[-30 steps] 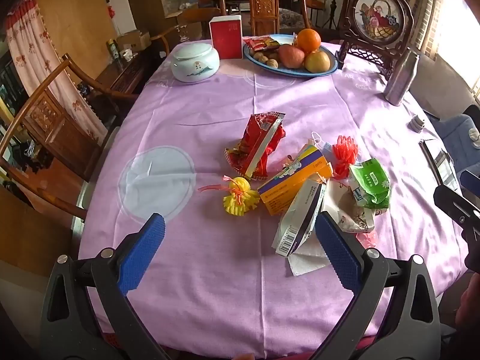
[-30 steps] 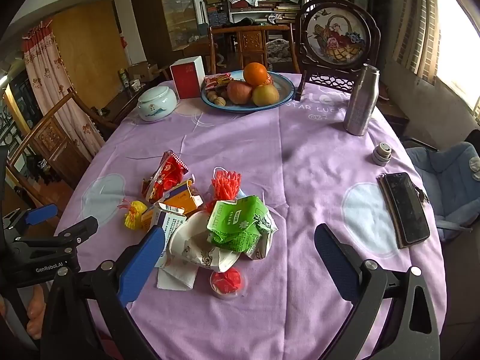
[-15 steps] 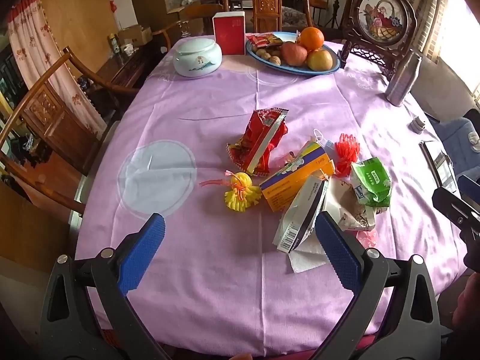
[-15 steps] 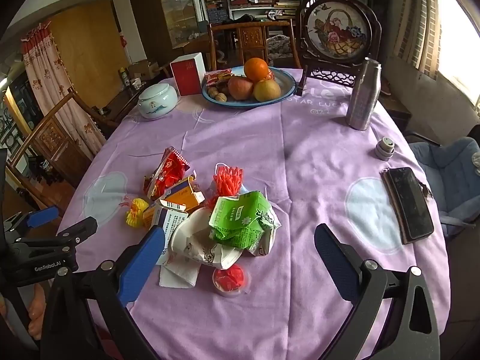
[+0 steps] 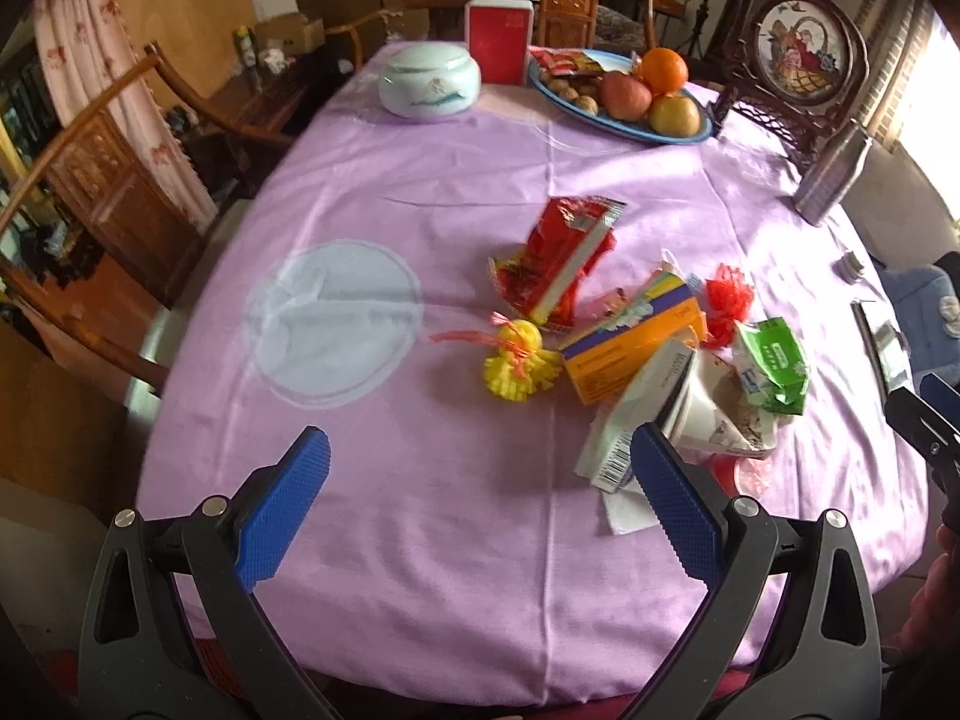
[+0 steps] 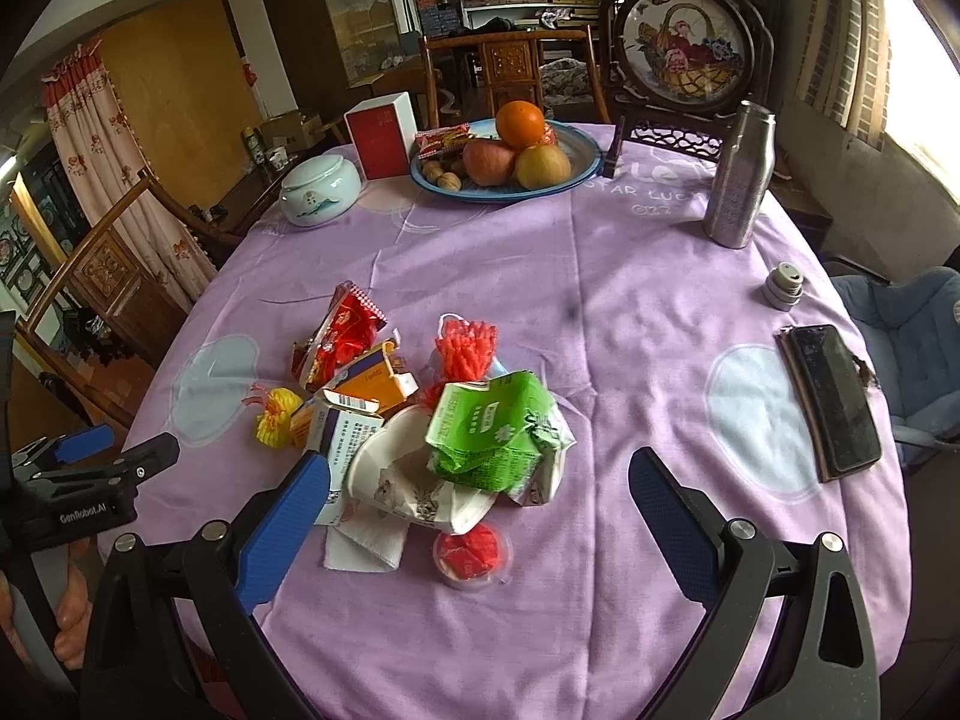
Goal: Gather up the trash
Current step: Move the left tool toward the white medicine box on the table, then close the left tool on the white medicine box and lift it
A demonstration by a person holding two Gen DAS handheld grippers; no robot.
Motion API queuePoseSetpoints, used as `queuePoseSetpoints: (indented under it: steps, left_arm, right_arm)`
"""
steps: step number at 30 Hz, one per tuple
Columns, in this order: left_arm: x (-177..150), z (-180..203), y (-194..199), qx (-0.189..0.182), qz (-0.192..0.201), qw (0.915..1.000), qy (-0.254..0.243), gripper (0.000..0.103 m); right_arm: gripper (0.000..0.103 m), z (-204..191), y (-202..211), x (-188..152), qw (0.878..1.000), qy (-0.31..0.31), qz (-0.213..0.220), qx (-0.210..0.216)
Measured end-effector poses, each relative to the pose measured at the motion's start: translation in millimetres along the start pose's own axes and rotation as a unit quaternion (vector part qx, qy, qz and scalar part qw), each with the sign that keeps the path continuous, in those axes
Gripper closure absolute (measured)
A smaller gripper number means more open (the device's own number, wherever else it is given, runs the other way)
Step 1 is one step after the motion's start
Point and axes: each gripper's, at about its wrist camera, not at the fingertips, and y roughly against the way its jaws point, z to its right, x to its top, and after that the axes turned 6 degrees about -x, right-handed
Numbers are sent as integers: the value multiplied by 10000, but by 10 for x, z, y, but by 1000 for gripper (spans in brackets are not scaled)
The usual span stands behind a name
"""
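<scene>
Two handheld grippers hover wide open and empty above the near edge of a round tabletop point(image 6: 630, 312) draped in lilac cloth, the left gripper point(image 5: 480, 501) and the right gripper point(image 6: 480, 519) each spreading a pair of blue ribbed fingers point(image 6: 288, 525) with nothing between them. One heap of trash lies in the middle of the cloth, just beyond the right gripper and off to the right of the left one: one crumpled green plastic wrapper point(image 6: 495, 426) resting on one squashed white paper cup point(image 6: 414, 486), one red snack packet point(image 6: 342, 339), one orange-and-purple carton point(image 5: 636, 342), one white carton with a barcode point(image 5: 630, 432), one red net tuft point(image 6: 465, 348), one yellow net tuft point(image 6: 276, 414) lying just left of the pile, one white paper napkin point(image 6: 366, 543) under the cup, and one small clear cup with red contents point(image 6: 471, 552) nearest the right gripper. The pieces overlap and touch one another. Well apart, at the far side, stand one blue oval plate point(image 6: 576, 174) carrying one orange, two apples and some walnuts, one pale lidded ceramic jar point(image 6: 321, 189), one red box point(image 6: 378, 141) and one steel flask point(image 6: 741, 177). One dark phone point(image 6: 834, 396) lies near the right edge, with one small grey cap point(image 6: 783, 288) beyond it. A hand point(image 6: 69, 612) grips the left tool's handle at the lower left of the right wrist view
</scene>
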Motion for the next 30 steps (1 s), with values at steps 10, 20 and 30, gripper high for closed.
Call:
queuePoseSetpoints:
  steps: [10,20,30]
  left_arm:
    - [62,585,-427,-660,-223,9944,-793,6]
    - [147,762,-1010,-867,-465,9896,-1045,15]
    - [137,35,-833,-52,-371,9984,-421,20]
  right_arm:
    - [5,492,174,-229,9967,-452,-100,-667]
    - [5,949,360,-442,9862,-979,-134,-1328]
    - [6,474,154,-210,9967,-355,-98,-725]
